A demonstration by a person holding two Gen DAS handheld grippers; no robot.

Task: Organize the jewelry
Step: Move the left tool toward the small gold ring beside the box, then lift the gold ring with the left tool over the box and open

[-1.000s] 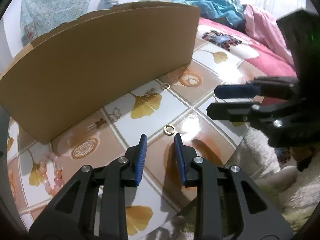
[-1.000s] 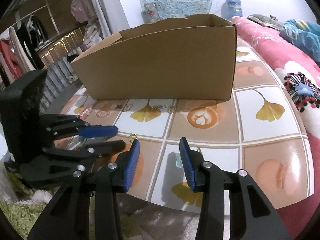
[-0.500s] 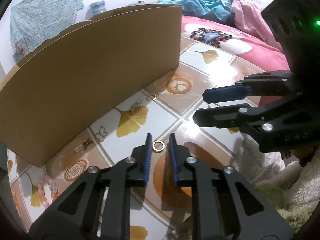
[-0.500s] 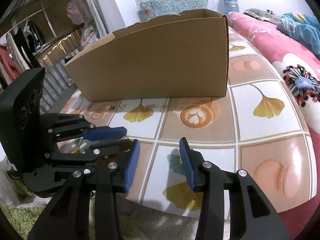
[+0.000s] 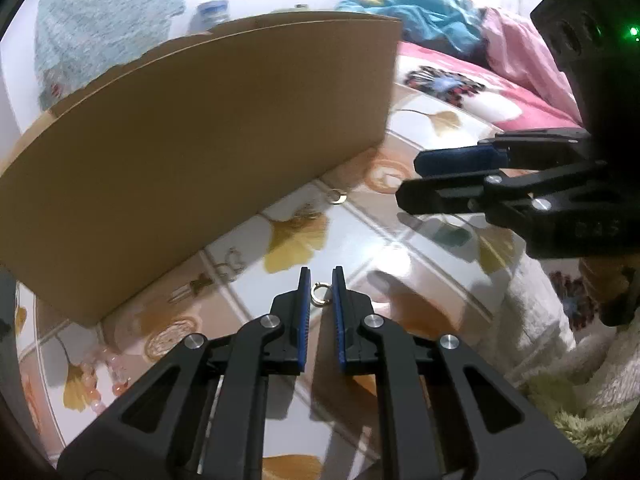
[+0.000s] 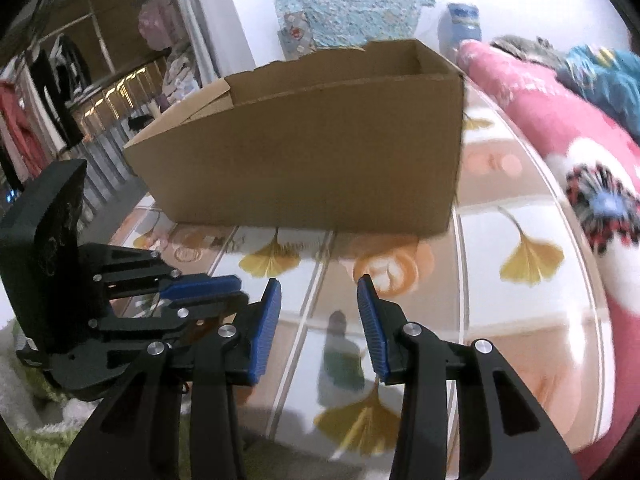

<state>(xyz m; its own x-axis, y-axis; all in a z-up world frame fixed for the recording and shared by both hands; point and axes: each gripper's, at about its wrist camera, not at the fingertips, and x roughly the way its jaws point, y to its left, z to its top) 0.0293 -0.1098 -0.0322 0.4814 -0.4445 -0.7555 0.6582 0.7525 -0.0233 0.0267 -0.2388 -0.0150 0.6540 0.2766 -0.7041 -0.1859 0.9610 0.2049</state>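
Observation:
A gold ring [image 5: 320, 293] sits between the blue pads of my left gripper [image 5: 321, 285], whose jaws are nearly closed around it, held off the tabletop. A second gold ring [image 5: 335, 197] lies by the cardboard box [image 5: 192, 152]. Small earrings [image 5: 232, 261] and a hairpin-like piece [image 5: 191, 286] lie near the box front. A pink bead bracelet [image 5: 112, 372] lies at the left. My right gripper [image 6: 319, 312] is open and empty over the table, beside the left gripper [image 6: 200, 292].
The open-topped box [image 6: 312, 160] stands at the back of the tiled table [image 6: 520, 320]. A pink bedspread [image 6: 580, 140] borders the right. A fluffy rug [image 5: 580, 420] lies at the table's near edge.
My left gripper closed in on the gold ring and lifted it off the table. The right gripper rose a little and stayed open.

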